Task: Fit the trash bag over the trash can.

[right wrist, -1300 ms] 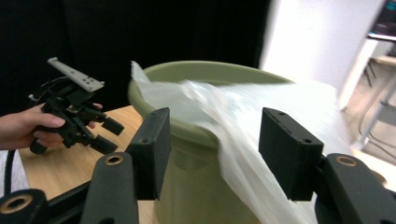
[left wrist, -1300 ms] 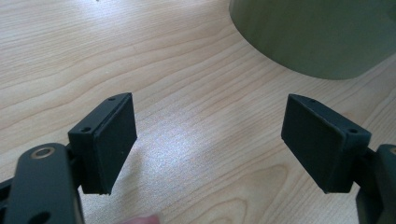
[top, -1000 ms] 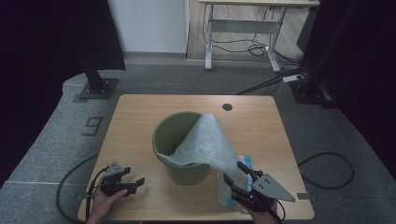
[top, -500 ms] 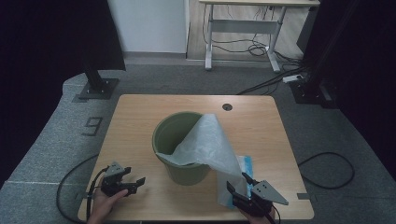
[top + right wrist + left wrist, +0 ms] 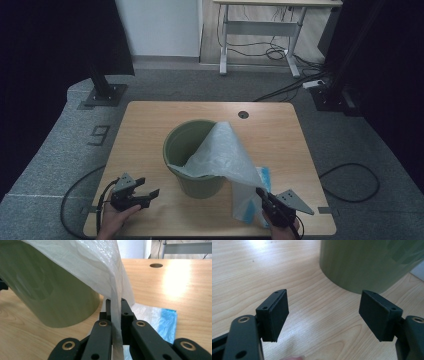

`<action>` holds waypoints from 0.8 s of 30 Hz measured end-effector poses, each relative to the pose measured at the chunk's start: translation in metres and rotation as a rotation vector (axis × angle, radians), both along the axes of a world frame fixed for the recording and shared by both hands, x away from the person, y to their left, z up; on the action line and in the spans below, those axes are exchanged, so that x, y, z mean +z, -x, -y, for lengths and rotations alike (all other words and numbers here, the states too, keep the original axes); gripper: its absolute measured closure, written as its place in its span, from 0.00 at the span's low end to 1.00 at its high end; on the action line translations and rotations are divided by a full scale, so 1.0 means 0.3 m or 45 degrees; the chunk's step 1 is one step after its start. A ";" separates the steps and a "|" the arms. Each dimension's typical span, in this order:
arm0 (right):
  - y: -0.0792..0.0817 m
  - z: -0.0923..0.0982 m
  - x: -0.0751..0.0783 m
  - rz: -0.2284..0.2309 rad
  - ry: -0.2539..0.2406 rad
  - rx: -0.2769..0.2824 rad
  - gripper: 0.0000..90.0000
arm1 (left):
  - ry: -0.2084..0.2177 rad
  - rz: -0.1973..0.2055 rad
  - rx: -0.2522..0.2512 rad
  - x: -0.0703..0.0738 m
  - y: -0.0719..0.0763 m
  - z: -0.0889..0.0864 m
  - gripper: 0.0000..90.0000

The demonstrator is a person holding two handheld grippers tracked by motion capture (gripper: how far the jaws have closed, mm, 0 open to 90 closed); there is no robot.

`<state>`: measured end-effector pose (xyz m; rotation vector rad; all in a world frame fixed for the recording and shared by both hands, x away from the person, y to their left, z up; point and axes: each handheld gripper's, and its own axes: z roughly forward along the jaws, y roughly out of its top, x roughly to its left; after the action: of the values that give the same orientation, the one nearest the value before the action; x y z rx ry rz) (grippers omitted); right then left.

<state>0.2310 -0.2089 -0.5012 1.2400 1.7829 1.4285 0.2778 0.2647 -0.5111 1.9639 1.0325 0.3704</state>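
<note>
A green bin (image 5: 187,150) stands mid-table, seen close up in the left gripper view (image 5: 367,262) and the right gripper view (image 5: 47,292). A white plastic bag (image 5: 225,155) drapes from the bin's right rim down to the table's front right. My right gripper (image 5: 263,196) is shut on the bag's lower edge (image 5: 113,285), the film pinched between its jaws (image 5: 115,303). My left gripper (image 5: 149,194) rests at the front left, open, pointing at the bin. Its jaws (image 5: 324,315) have just been closing a little, with nothing between them.
A flat blue-and-white packet (image 5: 263,176) lies on the wooden table (image 5: 150,125) under the bag's tail, also in the right gripper view (image 5: 166,322). A cable hole (image 5: 243,114) sits at the back. A black stand base (image 5: 102,94), another desk (image 5: 260,30) and floor cables lie beyond.
My right gripper has sunk toward the table's front edge, drawing the bag's lower edge down with it. The left gripper has stayed in place.
</note>
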 end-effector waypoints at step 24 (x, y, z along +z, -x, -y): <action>-0.020 0.047 0.274 0.307 -0.013 0.056 0.99 | 0.105 0.229 -0.039 0.252 0.131 0.118 0.36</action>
<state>0.2371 -0.2229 -0.4189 0.9917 1.6494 1.5424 0.2384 0.2293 -0.4355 1.8347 0.8881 0.4713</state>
